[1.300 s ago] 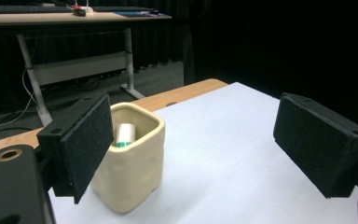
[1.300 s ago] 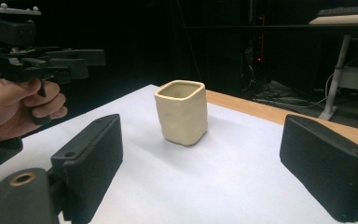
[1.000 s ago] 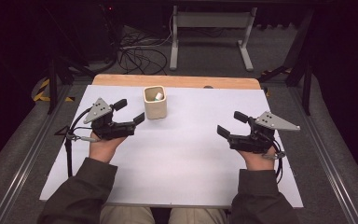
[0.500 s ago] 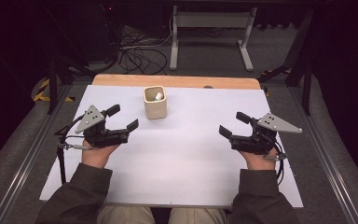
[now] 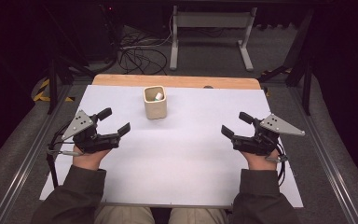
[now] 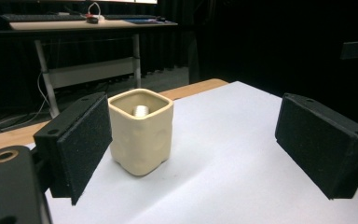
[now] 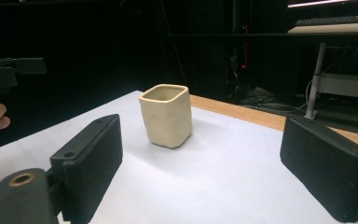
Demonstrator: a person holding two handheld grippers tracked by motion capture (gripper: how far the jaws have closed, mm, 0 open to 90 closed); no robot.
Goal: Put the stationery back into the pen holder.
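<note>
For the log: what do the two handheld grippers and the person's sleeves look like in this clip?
Both the left gripper and the right gripper are black, each with two blocky jaws faced in rough dark padding, a grey three-cornered plate dotted with small holes on top, and a thin trailing cable. The sleeves are dark olive-brown.

a cream, square-mouthed cup [image 5: 155, 102] with rounded corners and a dimpled, slightly uneven wall stands upright on the white sheet. it sits forward of both tongs, well apart from each, and nearer the left gripper [image 5: 114, 121] than the right gripper [image 5: 233, 124]. from the left gripper view the cup [image 6: 141, 131] shows just beside the inner face of one jaw, not touching it. a small pale rounded object [image 5: 159, 96] lies inside the cup; what it is cannot be told. from the right gripper view the cup [image 7: 166, 115] stands beyond the open jaws, between them.
</note>
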